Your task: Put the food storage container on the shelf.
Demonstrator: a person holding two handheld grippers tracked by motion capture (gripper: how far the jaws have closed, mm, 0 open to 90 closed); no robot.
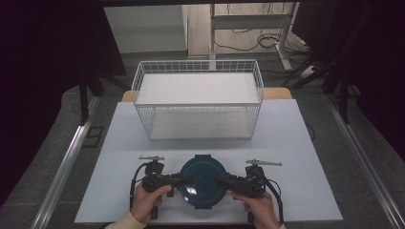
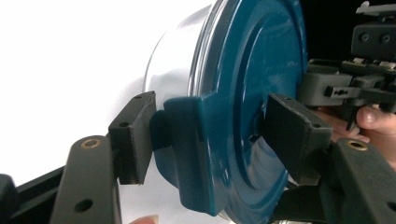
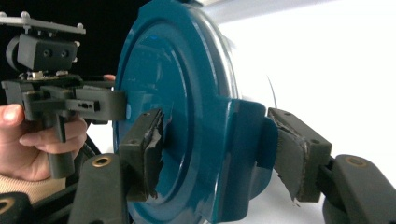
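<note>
Now both tools grip container: left tool (image 1: 184, 180) and right tool (image 1: 223, 181) pinching lid (image 1: 204, 181) clips. Next, probably level lift toward basket (image 1: 198, 102).

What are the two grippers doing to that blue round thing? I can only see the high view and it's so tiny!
Observer: The left gripper has its jaws around a side clip of the blue lid, one jaw under the clip and one on top of the lid.
Operator: And the other one?
Observer: The right gripper straddles the opposite clip the same way.
Operator: Is it just a lid?
Observer: No, the left gripper view shows a shiny metal container beneath it.
Operator: Are the gripper pads okay?
Observer: The right gripper's pads look frayed and torn at the edges.
</note>
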